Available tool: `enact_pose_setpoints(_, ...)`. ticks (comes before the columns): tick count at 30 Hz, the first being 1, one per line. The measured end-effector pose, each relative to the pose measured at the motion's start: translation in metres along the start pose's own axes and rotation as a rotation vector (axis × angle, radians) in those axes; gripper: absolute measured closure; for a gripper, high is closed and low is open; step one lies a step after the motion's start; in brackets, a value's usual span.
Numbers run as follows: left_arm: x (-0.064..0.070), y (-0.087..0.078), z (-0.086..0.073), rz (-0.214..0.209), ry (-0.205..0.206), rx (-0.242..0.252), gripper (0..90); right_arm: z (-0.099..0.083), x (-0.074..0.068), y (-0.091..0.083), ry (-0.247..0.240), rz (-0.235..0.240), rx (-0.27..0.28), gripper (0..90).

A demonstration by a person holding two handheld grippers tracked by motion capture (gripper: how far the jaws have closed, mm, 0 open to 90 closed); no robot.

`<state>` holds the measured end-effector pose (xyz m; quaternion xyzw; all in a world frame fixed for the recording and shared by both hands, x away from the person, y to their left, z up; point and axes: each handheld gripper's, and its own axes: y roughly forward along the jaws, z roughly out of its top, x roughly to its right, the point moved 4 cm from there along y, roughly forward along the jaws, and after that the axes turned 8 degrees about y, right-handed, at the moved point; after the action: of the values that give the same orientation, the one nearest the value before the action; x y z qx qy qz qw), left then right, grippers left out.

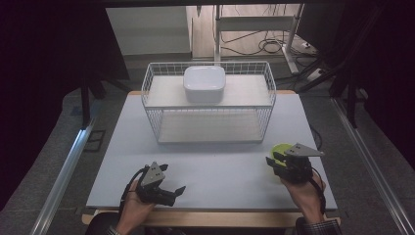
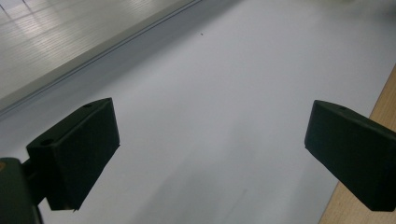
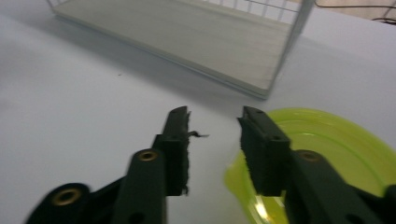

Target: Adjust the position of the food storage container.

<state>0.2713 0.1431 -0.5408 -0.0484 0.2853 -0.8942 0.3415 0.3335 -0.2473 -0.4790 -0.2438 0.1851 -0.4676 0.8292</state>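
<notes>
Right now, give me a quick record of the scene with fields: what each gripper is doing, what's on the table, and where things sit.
left gripper: open, over bare table near the front edge, holding nothing
right gripper: open, one jaw over the rim of the green bowl, not closed on it
green bowl: yellow-green, on the table at the front right
wire rack: white, two shelves, at the middle back of the table
white dish: squarish, on the rack's top shelf
table: pale grey top
</notes>
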Motion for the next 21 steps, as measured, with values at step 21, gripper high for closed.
enact_pose_setpoints(21,-0.001,0.0,0.0,-0.012,-0.012,0.008,3.1,-0.011,0.093,-0.014,0.155,-0.234,0.015,89.6)
